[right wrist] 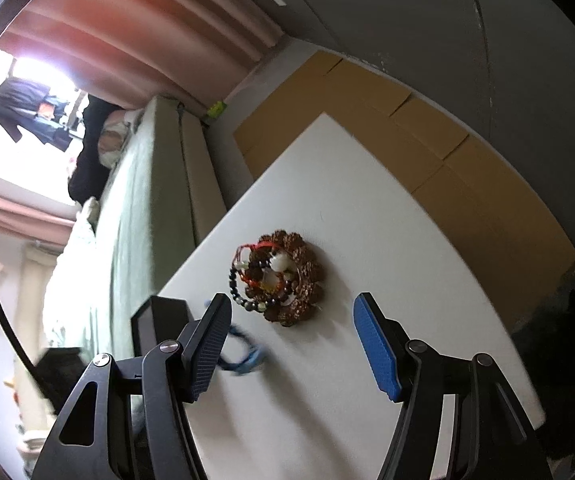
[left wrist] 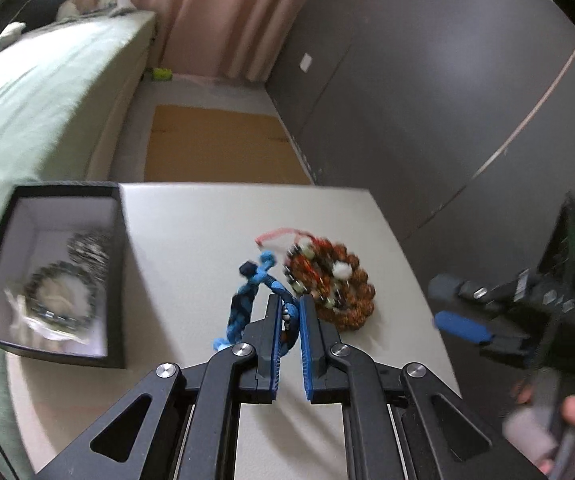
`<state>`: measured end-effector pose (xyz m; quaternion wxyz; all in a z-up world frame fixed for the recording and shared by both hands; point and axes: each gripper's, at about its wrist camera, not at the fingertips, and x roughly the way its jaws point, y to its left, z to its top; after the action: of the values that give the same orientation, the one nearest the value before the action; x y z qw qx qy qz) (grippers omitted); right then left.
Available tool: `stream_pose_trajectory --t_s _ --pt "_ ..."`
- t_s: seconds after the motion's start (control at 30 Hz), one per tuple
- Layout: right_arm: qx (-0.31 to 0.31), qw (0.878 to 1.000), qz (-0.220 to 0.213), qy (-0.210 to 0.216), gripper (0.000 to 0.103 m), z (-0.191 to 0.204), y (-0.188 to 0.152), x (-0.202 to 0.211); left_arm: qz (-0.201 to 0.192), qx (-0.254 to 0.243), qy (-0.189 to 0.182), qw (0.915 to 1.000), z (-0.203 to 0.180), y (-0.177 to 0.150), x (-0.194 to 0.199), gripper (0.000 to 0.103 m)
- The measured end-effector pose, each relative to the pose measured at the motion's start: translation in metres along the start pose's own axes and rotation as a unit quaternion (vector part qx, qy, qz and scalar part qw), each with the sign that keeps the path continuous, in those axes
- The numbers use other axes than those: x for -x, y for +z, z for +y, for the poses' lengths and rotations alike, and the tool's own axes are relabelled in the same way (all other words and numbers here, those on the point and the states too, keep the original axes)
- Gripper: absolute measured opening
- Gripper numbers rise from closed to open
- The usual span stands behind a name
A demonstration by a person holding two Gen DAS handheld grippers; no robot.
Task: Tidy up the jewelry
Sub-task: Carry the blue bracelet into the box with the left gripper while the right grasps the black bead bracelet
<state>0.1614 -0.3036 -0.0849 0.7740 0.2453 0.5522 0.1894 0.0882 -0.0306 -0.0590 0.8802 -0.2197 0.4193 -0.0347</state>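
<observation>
My left gripper (left wrist: 289, 312) is clamped on the blue braided bracelet (left wrist: 247, 300), a soft woven cord with knotted ends that loops out to the left of my ribbed blue pads and rests on the white table (left wrist: 191, 232). Just to the right of it lies a round heap of beaded bracelets (left wrist: 329, 284): knobbly brown seed-like beads in a ring, with smaller dark and pale beads, a white bead and red thread piled on top (the left view blurs the details). At the table's left edge stands a black box (left wrist: 113, 280) with a white lining, holding dark beaded bracelets (left wrist: 63, 292) and some pale wrapping. My right gripper (right wrist: 293, 340) hangs over the table with its fingers spread wide and nothing between them, the heap lying just beyond its tips. A green-covered bed (left wrist: 39, 92) runs along the left, pink curtains (left wrist: 223, 16) hang behind, and brown cardboard (left wrist: 223, 144) lies flat on the floor below a grey wall (left wrist: 447, 80).
</observation>
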Motion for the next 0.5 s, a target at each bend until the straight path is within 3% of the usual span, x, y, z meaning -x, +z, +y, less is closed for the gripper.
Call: stream_pose_trajectory --t_s 0.2,0.3,0.4,0.5 --pt "0.048 0.999 0.005 0.003 0.063 0.029 -0.005 -0.028 -0.033 0.028 -0.005 0.9991 0.025 0.013 0.028 0.008" --pt "0.086 0.996 0.018 0.006 0.049 0.049 -0.008 -0.045 -0.042 0.039 -0.007 0.9983 0.037 0.019 0.037 0.008" --pt "0.114 0.993 0.022 -0.004 0.046 0.063 -0.013 -0.059 -0.049 0.056 -0.007 0.9972 0.051 0.024 0.045 0.008" --pt "0.136 0.99 0.02 -0.017 0.037 0.072 -0.014 -0.069 -0.058 0.074 -0.009 0.9955 0.067 0.027 0.056 0.008"
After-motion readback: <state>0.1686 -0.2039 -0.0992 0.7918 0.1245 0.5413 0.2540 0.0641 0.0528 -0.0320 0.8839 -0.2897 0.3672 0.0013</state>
